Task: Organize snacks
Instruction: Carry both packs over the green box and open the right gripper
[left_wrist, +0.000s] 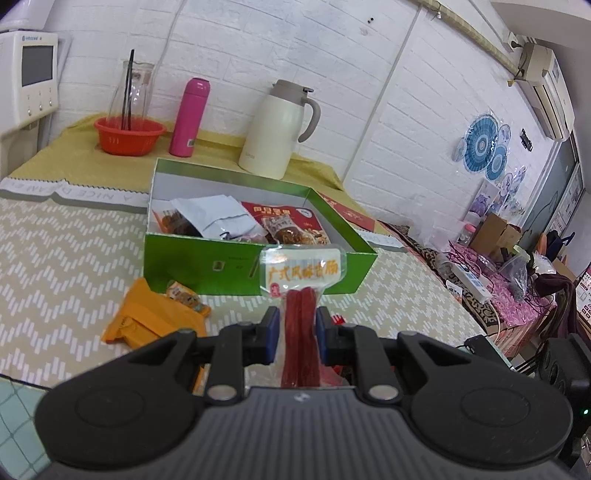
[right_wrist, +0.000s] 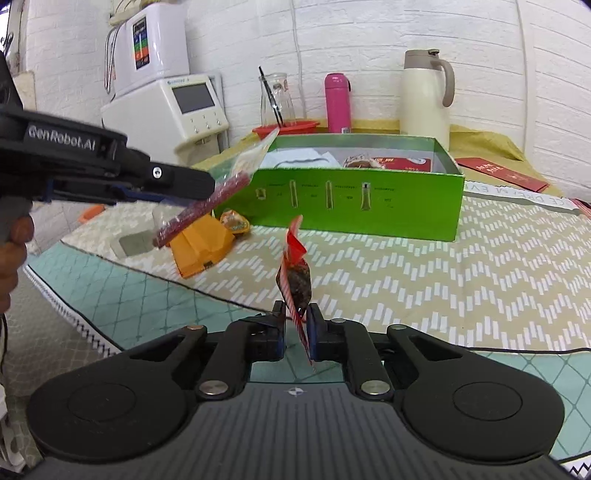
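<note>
while the left claw (left_wrist: 297, 328) pinches a clear packet of two red sausage sticks (left_wrist: 300, 343) between its blue-padded fingers (left_wrist: 271, 332), the packet's printed label end stands up just ahead of the fingertips. to the left of that claw and a little ahead, an orange packet (left_wrist: 147, 325) lies flat on the zigzag-patterned surface (left_wrist: 66, 266), with a small wrapped snack (left_wrist: 186, 297) touching its far edge. straight ahead sits the open green box (left_wrist: 207, 264), already holding several snack packets, among them a red one (left_wrist: 284, 218) and a white bag (left_wrist: 210, 214). beyond the box, near the wall, stand a cream jug (left_wrist: 275, 129), a pink bottle (left_wrist: 189, 116) and, further left, a red bowl (left_wrist: 129, 134) with a glass carafe (left_wrist: 131, 90) behind it. the right claw (right_wrist: 296, 323) is pressed together on the lower edge of a small red-and-clear snack pouch (right_wrist: 293, 277), which sticks up ahead of its fingertips above the surface (right_wrist: 443, 277). ahead of it and to the left, the left claw (right_wrist: 173, 184) reaches in from the side with the sausage sticks (right_wrist: 201, 206) tilted above the orange packet (right_wrist: 201, 247), near the green box (right_wrist: 362, 199) straight ahead.
</note>
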